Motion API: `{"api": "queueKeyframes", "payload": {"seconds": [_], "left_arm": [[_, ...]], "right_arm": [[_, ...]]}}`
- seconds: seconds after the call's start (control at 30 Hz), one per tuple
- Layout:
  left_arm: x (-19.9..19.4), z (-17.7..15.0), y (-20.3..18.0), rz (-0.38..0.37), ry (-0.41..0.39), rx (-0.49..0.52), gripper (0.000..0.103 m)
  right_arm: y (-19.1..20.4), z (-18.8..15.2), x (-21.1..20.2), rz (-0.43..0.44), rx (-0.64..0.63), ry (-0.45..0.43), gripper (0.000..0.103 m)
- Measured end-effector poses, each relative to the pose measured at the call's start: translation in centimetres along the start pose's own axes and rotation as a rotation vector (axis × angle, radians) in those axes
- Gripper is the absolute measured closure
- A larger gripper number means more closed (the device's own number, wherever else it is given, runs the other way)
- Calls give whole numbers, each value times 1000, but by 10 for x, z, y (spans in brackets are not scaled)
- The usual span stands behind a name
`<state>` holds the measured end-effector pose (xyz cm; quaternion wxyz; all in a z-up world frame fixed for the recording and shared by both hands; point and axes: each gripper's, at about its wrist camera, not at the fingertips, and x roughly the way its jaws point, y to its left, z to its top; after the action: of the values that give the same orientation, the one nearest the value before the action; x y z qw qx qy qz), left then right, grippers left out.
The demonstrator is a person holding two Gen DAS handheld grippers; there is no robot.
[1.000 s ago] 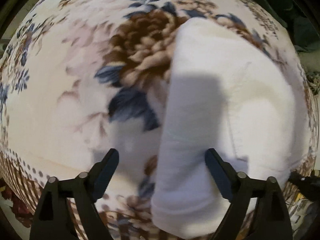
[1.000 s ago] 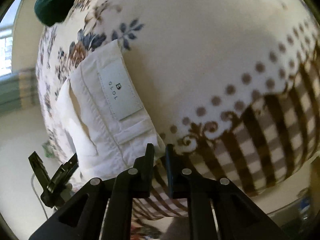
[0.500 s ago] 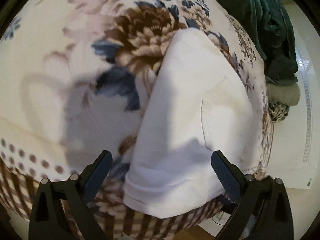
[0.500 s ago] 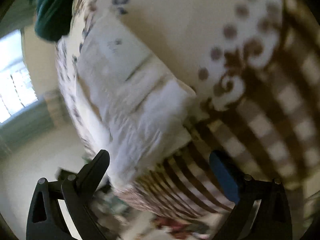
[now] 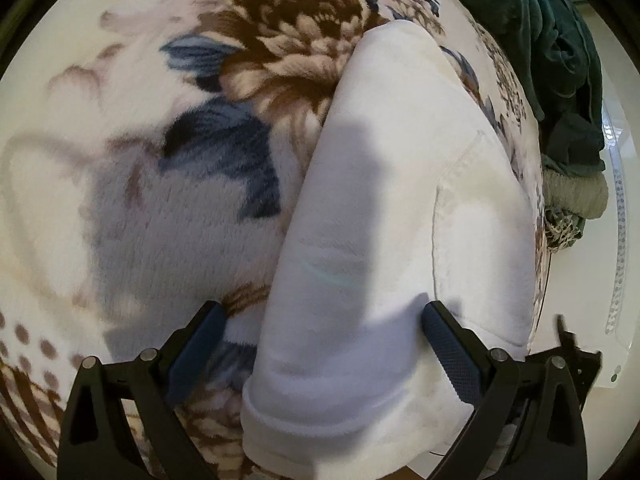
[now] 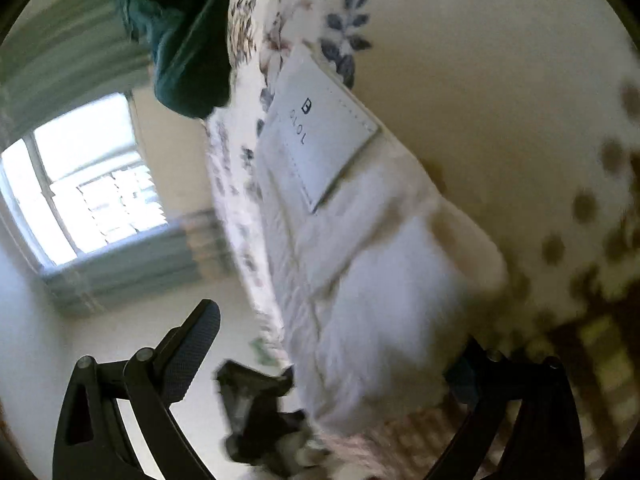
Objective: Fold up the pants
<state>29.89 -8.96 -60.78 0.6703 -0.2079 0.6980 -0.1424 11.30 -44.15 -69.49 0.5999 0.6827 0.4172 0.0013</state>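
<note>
With the white pants [image 5: 392, 240] lying folded on the floral blanket [image 5: 160, 160], straddled by our left gripper [image 5: 320, 344] and our right gripper [image 6: 340, 352], both spread wide and empty, we should press the bundle flat without dragging its layers.

Left gripper [image 5: 320, 344] spread wide over folded pants [image 5: 392, 240].

Bed under cream blanket [image 5: 132, 208] with brown and blue floral print, dotted and checked brown border [image 6: 600, 320], dark green clothing heap [image 5: 560, 40] at far edge, bright window [image 6: 92, 184] with pale teal curtain [image 6: 140, 264], cream walls, pale floor [image 6: 132, 332]
</note>
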Motion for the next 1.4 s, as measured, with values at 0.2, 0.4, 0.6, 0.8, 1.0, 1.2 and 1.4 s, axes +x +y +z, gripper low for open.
{"api": "queueKeyframes", "payload": {"seconds": [0.2, 0.4, 0.6, 0.8, 1.0, 1.2, 1.4], "left_arm": [[5, 0, 6, -25, -7, -20, 0], [-3, 2, 10, -76, -28, -33, 1], [2, 10, 11, -96, -37, -62, 1], [-14, 10, -7, -151, -94, 0, 64], [-49, 1, -16, -177, -170, 22, 78], [-83, 16, -42, -190, -232, 33, 80], [-134, 58, -51, -222, -308, 7, 80]], "right_arm": [[0, 8, 15, -11, 27, -35, 12], [31, 3, 18, 1, -90, -41, 43], [21, 27, 46, -86, -71, 52, 28], [39, 13, 36, -113, -141, 0, 51], [76, 5, 29, -138, -182, -45, 57], [132, -2, 13, -131, -238, -50, 59], [214, -6, 29, -99, -311, -32, 59]]}}
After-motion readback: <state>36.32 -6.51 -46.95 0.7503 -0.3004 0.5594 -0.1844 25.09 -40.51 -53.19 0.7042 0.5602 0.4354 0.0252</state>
